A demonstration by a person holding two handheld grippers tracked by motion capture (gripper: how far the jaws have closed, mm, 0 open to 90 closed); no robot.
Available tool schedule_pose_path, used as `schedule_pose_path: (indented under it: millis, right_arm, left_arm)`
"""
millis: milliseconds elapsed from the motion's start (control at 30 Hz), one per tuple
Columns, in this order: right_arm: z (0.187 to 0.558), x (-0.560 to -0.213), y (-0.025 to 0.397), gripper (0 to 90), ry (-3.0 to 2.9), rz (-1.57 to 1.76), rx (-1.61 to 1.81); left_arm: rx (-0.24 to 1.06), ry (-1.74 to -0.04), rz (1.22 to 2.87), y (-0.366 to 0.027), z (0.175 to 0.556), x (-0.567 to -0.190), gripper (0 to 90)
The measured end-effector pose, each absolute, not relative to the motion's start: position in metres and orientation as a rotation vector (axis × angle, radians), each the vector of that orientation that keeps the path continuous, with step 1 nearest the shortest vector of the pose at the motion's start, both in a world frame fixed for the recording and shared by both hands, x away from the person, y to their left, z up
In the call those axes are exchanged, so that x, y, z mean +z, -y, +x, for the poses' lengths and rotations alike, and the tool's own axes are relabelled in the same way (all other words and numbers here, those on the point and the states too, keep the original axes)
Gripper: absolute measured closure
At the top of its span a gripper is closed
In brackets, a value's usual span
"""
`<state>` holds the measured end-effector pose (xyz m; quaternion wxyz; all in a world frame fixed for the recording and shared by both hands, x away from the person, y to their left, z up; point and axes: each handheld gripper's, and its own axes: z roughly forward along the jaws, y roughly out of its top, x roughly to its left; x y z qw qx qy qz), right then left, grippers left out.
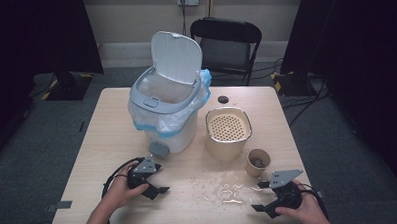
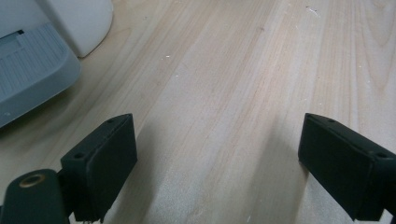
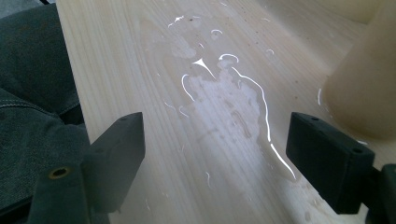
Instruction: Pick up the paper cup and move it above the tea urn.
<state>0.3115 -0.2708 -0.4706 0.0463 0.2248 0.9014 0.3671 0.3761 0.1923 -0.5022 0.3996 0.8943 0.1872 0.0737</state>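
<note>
At the near edge of the pale wooden table point(image 1: 102, 145), the left gripper point(image 1: 156, 186) and right gripper point(image 1: 262, 196) both rest low with jaws spread wide, holding nothing. Between them glistens a puddle of spilled clear liquid point(image 1: 229, 193), just ahead of the right one. Just beyond stands a small brown paper cup point(image 1: 258, 163), then a beige tub with a perforated insert point(image 1: 227, 131) and a white lidded bin lined with a plastic bag point(image 1: 167, 100). A careless sweep could smear the puddle or topple the cup.
</note>
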Motion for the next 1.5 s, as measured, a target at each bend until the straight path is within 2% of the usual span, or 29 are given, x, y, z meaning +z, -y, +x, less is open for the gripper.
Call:
schedule_pose_path:
  millis: [433, 800, 1200, 1500]
  right_arm:
    - [0.321, -0.468, 0.296, 17.8, -2.634, 0.780, 1.100]
    - [0.343, -0.477, 0.299, 15.9, -2.541, 0.830, 1.080]
    - [0.364, -0.485, 0.296, 21.4, -2.466, 0.886, 1.154]
    - [0.374, -0.487, 0.292, 21.9, -2.443, 0.877, 1.208]
  left_arm:
    - [0.185, -0.469, 2.266, -0.192, 0.376, -0.502, 10.0]
    - [0.185, -0.468, 2.266, -0.192, 0.376, -0.502, 10.0]
    - [0.182, -0.462, 2.269, -0.192, 0.376, -0.502, 8.8]
    - [0.179, -0.466, 2.265, -0.191, 0.376, -0.503, 8.7]
